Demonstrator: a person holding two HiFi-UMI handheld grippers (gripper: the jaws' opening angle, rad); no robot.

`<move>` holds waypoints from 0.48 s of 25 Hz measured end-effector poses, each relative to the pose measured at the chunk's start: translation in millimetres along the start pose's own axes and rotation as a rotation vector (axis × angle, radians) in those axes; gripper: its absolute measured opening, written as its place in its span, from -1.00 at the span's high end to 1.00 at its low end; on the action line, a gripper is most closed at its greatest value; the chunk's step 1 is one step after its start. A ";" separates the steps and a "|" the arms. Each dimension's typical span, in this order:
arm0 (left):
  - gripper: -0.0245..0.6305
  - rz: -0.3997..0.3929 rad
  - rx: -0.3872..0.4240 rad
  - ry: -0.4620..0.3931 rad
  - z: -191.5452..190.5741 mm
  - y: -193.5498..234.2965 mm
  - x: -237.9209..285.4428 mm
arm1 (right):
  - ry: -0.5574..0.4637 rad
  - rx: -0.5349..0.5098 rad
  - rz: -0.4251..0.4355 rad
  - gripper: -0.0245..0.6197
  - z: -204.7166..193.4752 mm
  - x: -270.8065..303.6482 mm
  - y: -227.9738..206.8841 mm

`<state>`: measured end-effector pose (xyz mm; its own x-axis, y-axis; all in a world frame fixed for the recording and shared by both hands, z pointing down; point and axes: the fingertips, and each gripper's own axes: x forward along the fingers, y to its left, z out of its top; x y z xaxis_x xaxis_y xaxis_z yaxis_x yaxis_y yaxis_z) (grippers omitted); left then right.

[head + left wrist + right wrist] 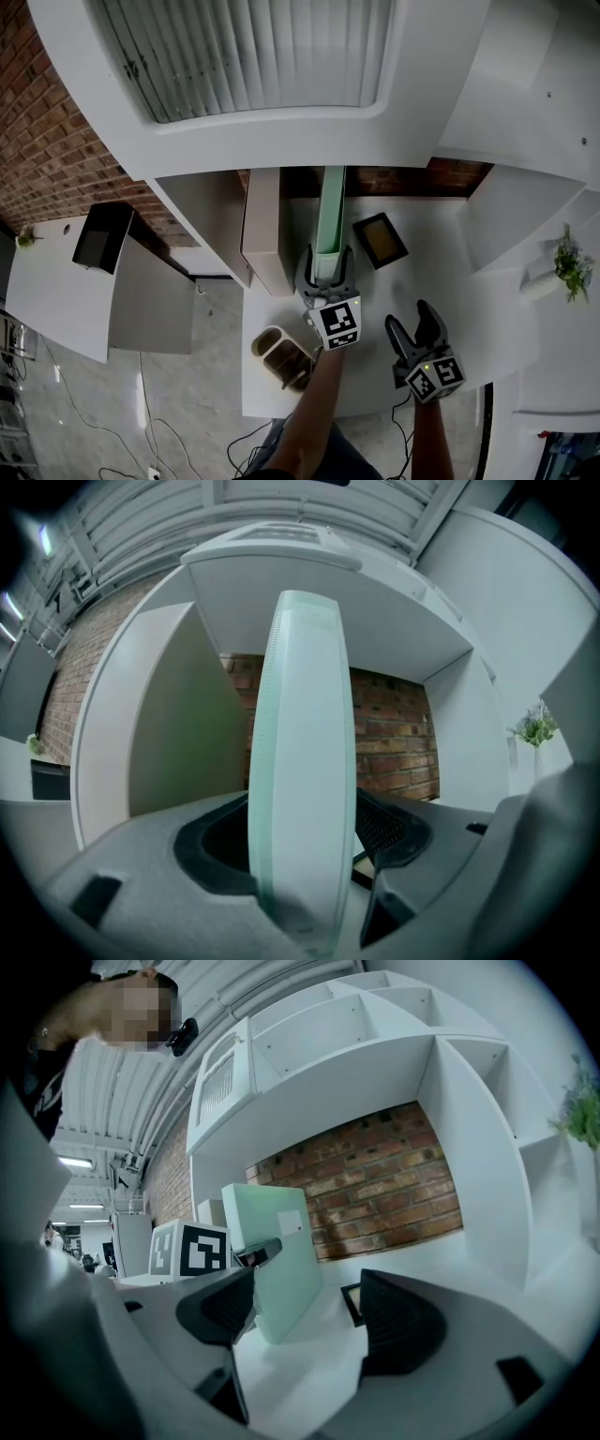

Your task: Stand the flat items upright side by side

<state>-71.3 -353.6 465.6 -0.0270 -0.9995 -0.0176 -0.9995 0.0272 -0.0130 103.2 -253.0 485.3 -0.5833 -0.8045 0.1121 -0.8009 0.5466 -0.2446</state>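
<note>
Where the desk [469, 281] runs closest to the person, a two-slot wooden holder [281, 354] sits by the front edge, and only the head view shows it. Just right of it the right gripper [413, 323] hovers with its fingers apart and nothing but bare desk between them. Further in, the left gripper [328, 262] points level at a pale green book [330, 211]. The book stands upright on its edge on the desk, inside the shelf bay, with its near end between the spread fingers. The left gripper view shows a gap between the book and the right finger [389, 829]; whether the left finger touches it I cannot tell. Only the right gripper view shows the book's broad cover, which carries a small white label [291, 1225]. Right of the book, a dark-framed picture [380, 240] lies flat on the desk. Left of the book and apart from it, a thicker cream book [262, 230] stands upright beside the bay's side panel. A brick wall [375, 1185] closes the back.
</note>
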 end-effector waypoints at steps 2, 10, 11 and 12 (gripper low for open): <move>0.05 -0.005 0.003 -0.001 1.8 -1.5 -1.8 | 0.000 -0.001 -0.004 -0.12 0.4 -1.6 -0.3; 0.01 -0.021 0.010 0.017 11.4 -4.0 -20.2 | -0.021 0.024 -0.031 -0.12 5.8 -9.2 2.3; 0.01 -0.026 0.013 0.023 12.2 -4.7 -24.2 | -0.026 0.027 -0.034 -0.12 7.7 -9.8 3.4; 0.01 -0.034 0.018 0.029 12.9 -5.9 -28.3 | -0.032 0.029 -0.037 -0.12 9.5 -10.4 3.9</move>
<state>-64.4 -325.2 453.3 0.0065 -0.9999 0.0126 -0.9995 -0.0069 -0.0306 107.4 -244.7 474.0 -0.5484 -0.8313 0.0908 -0.8172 0.5098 -0.2688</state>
